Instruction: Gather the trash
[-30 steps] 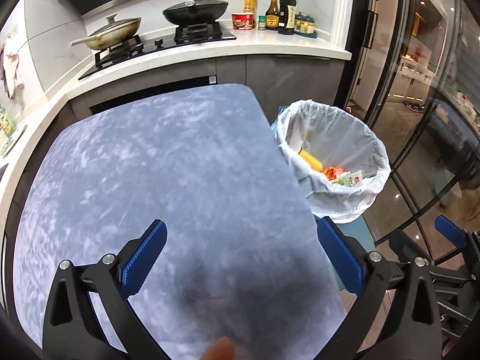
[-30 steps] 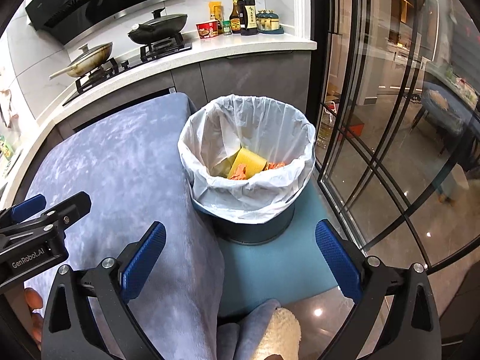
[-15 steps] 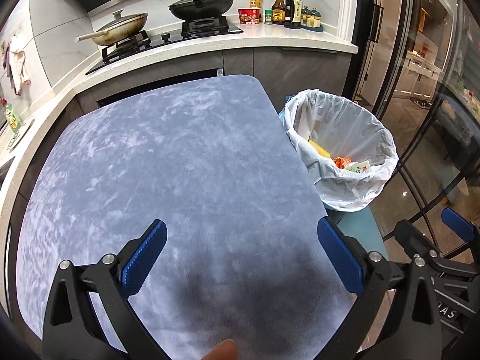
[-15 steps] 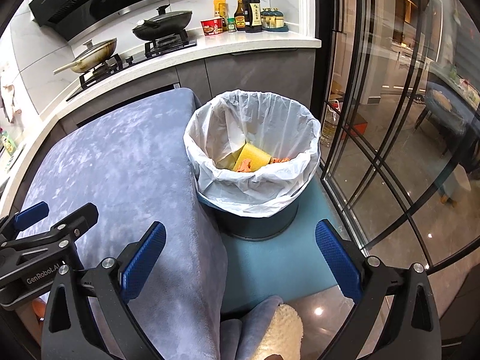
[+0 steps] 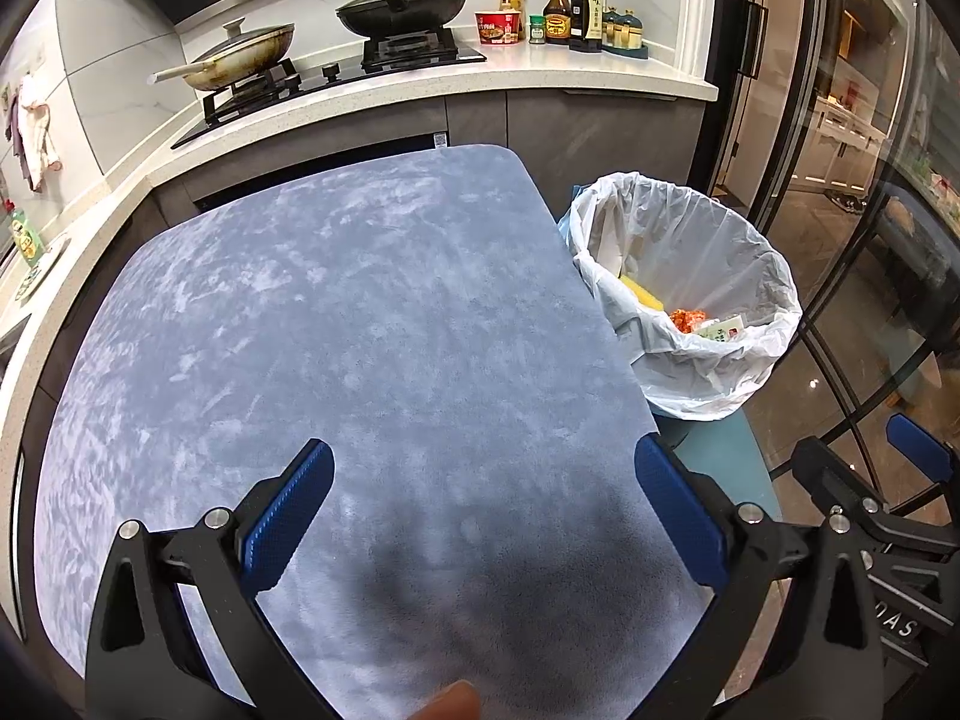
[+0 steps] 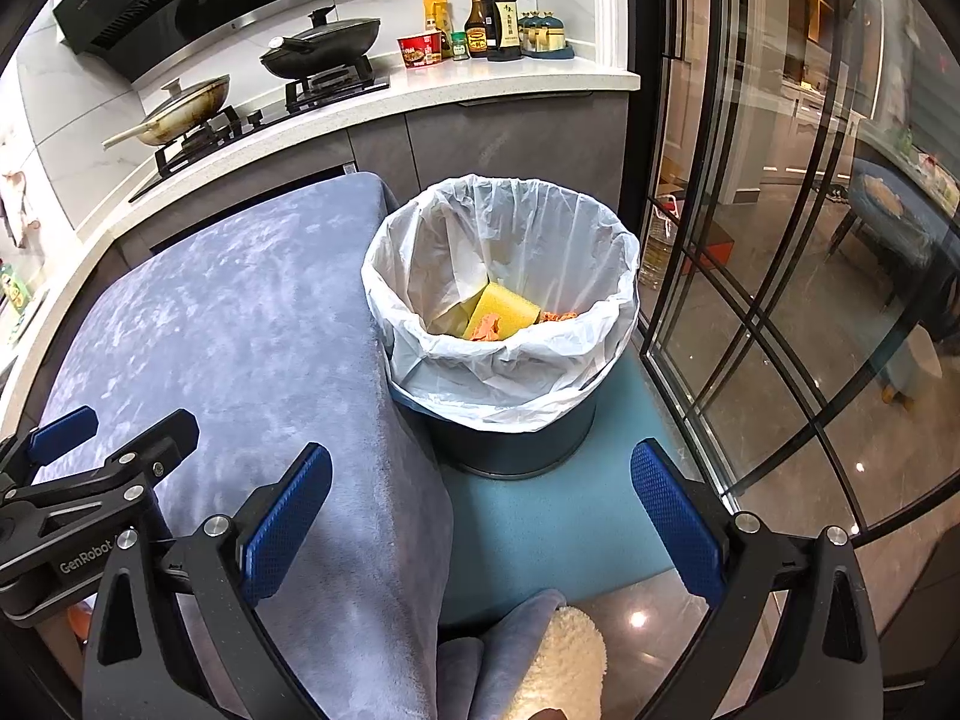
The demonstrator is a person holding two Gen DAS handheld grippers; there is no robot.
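Observation:
A bin with a white liner stands on a teal mat beside the table; it also shows in the left wrist view. Inside lie a yellow sponge, orange scraps and a small wrapper. My left gripper is open and empty above the blue-grey cloth-covered table. My right gripper is open and empty, over the table's right edge and the mat, short of the bin. No loose trash shows on the table.
A kitchen counter with two pans, bottles and a red cup runs along the back. Glass sliding doors stand right of the bin. The teal mat lies under the bin. A folded cloth lies on the floor near me.
Both grippers have drawn back and up a little from the table and bin, so both look smaller. Both stay open and empty. The bin's contents are unchanged.

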